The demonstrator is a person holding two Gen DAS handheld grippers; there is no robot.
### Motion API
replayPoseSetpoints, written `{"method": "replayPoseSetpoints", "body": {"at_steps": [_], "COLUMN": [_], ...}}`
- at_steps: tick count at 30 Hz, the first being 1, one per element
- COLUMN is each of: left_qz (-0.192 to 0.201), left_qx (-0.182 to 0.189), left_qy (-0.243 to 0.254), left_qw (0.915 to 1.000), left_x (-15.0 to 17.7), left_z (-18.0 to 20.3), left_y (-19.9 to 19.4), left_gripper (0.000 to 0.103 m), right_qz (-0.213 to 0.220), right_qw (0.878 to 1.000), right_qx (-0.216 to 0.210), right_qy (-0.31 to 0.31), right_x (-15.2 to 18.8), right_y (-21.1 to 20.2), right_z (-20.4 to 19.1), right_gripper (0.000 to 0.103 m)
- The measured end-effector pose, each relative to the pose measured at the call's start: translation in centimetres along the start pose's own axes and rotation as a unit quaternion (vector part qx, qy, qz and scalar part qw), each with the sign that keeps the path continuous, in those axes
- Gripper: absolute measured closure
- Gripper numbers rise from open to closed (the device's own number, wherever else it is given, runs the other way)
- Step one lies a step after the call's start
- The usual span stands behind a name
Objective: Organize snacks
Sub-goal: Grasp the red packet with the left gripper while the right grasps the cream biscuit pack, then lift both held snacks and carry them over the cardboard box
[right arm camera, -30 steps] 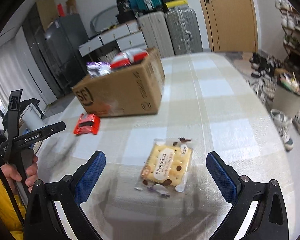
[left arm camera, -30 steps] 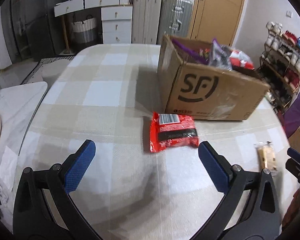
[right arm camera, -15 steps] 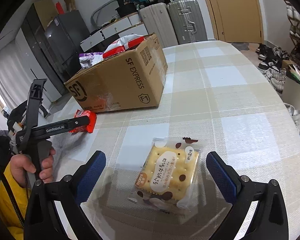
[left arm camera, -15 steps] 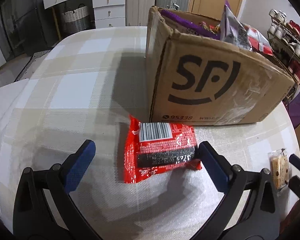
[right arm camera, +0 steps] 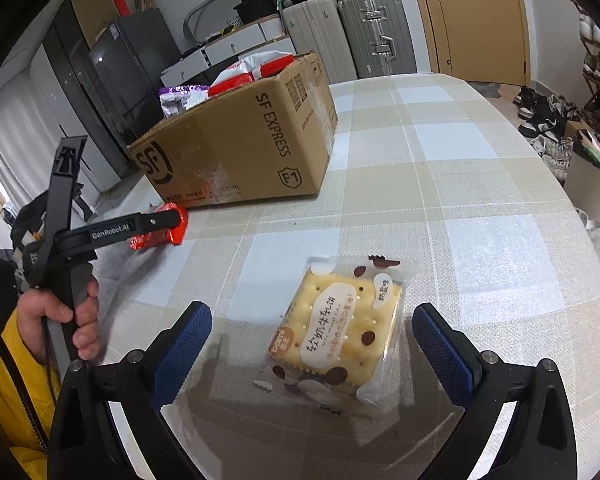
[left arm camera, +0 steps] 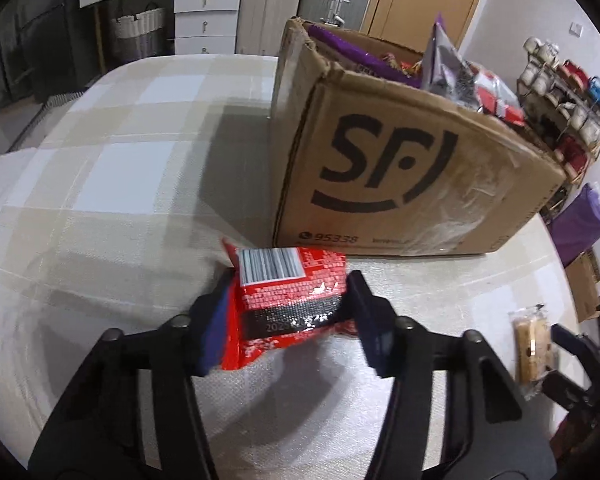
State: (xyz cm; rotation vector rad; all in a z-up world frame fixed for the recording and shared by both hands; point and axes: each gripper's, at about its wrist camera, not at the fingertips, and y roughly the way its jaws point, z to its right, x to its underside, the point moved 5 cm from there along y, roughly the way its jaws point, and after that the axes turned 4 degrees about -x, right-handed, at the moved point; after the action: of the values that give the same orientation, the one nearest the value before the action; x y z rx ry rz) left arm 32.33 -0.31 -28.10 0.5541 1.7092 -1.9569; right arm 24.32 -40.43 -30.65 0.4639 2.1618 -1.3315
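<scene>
My left gripper (left arm camera: 290, 316) is shut on a red snack packet (left arm camera: 288, 300) with a barcode label, just in front of the cardboard SF box (left arm camera: 400, 176). The box holds several snack bags. In the right wrist view the left gripper (right arm camera: 156, 222) grips the same red packet (right arm camera: 160, 236) beside the box (right arm camera: 240, 144). My right gripper (right arm camera: 312, 344) is open, its fingers on either side of a clear-wrapped cracker packet (right arm camera: 340, 332) lying flat on the checked tablecloth. That packet also shows in the left wrist view (left arm camera: 534, 344).
The round table (right arm camera: 480, 184) has a beige and white checked cloth. Suitcases (right arm camera: 368, 32) and a wooden door stand behind it. Shoes and a shoe rack (left arm camera: 560, 108) are off the right edge. Drawers (left arm camera: 204, 12) stand at the back left.
My left gripper moved forward and closed on the red packet. My right gripper moved closer over the cracker packet and stayed open.
</scene>
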Motion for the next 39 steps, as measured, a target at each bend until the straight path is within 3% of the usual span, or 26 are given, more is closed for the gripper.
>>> {"method": "replayPoseSetpoints", "body": {"at_steps": [13,16,20,23,27,31,39], "left_qz": [0.009,0.014,0.011,0.009,0.005,0.017,0.057], "left_qx": [0.034,0.031,0.039,0.042,0.039,0.043,0.042], "left_qy": [-0.011,-0.017,-0.021,-0.022,-0.025,-0.028,-0.019], "left_qw": [0.9993,0.9993,0.999,0.9988,0.9989,0.9985,0.9973], "left_x": [1.7,2.0,2.7,3.6,4.4,5.0,4.3], "left_z": [-0.9,-1.5,-1.8,-1.6,-1.9,-2.2,-1.8], "left_y": [-1.0,-1.2,-1.9,-2.3,-3.3,-5.1,-10.9], "left_gripper": [0.06,0.059,0.059,0.059,0.06,0.06,0.06], "right_qz": [-0.009,-0.015,-0.03,-0.032,-0.032,-0.016,0.05], "right_qw": [1.0,0.997,0.991,0.989,0.985,0.987,0.991], "right_qx": [0.029,0.065,0.113,0.119,0.116,0.098,0.031], "right_qy": [-0.002,-0.03,-0.068,-0.085,-0.127,-0.129,-0.122], "right_x": [0.4,0.4,0.7,0.9,1.4,1.5,-1.5], "right_y": [0.4,0.8,1.4,1.5,1.4,0.4,-5.8], "right_z": [0.1,-0.4,-1.0,-1.3,-2.8,-3.9,-6.7], "right_gripper": [0.002,0.023,0.03,0.04,0.04,0.04,0.041]}}
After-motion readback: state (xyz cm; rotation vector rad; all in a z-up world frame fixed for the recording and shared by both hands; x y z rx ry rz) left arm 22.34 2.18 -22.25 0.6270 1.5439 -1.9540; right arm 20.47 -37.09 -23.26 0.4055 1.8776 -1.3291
